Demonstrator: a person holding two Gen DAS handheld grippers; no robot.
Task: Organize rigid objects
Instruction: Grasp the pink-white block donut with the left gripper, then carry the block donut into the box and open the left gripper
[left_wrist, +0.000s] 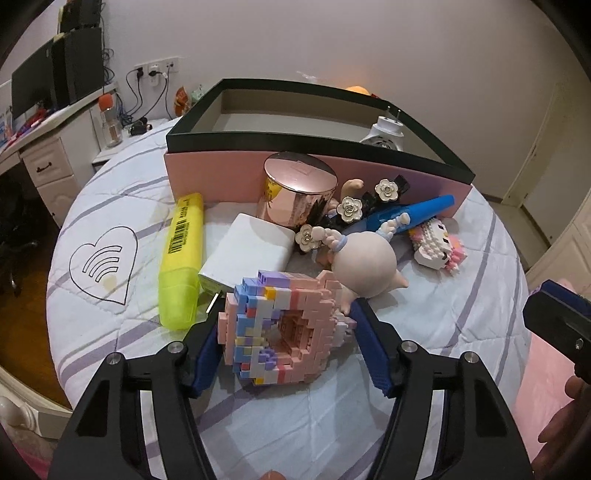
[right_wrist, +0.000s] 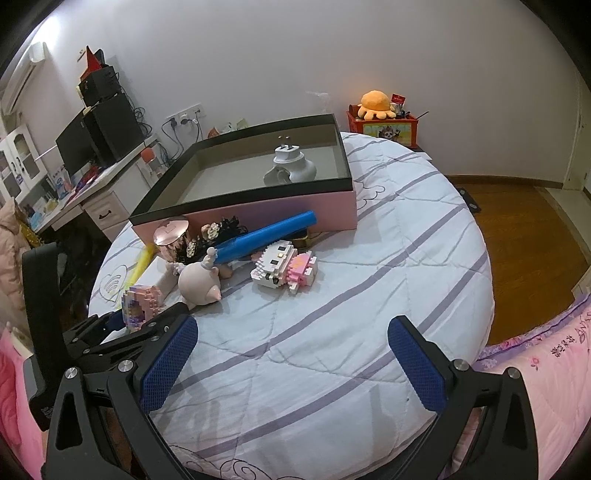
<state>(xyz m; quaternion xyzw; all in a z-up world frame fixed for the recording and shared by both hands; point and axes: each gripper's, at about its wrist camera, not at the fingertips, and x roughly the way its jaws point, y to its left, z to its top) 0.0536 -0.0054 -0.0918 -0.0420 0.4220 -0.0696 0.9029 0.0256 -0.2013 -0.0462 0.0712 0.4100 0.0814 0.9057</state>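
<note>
My left gripper (left_wrist: 286, 345) has its blue pads around a pastel pink-and-blue brick model (left_wrist: 280, 328), which rests on the round quilted bed; the pads look close to its sides but contact is unclear. The model also shows in the right wrist view (right_wrist: 142, 301). Behind it lie a yellow highlighter (left_wrist: 181, 258), a white box (left_wrist: 247, 254), a rose-gold tin (left_wrist: 297, 188), a flower hair clip (left_wrist: 351, 210), a pink doll (left_wrist: 364, 267), a blue tube (left_wrist: 410, 216) and a white-pink brick cat (right_wrist: 282, 267). A pink box with black rim (right_wrist: 258, 201) holds a white plug device (right_wrist: 291, 166). My right gripper (right_wrist: 291, 365) is open and empty above the quilt.
A desk with monitors (right_wrist: 96, 144) stands at the left. A red toy box with an orange plush (right_wrist: 380, 118) sits beyond the bed. Wooden floor (right_wrist: 524, 229) lies to the right. A pink blanket (right_wrist: 535, 354) covers the near right edge.
</note>
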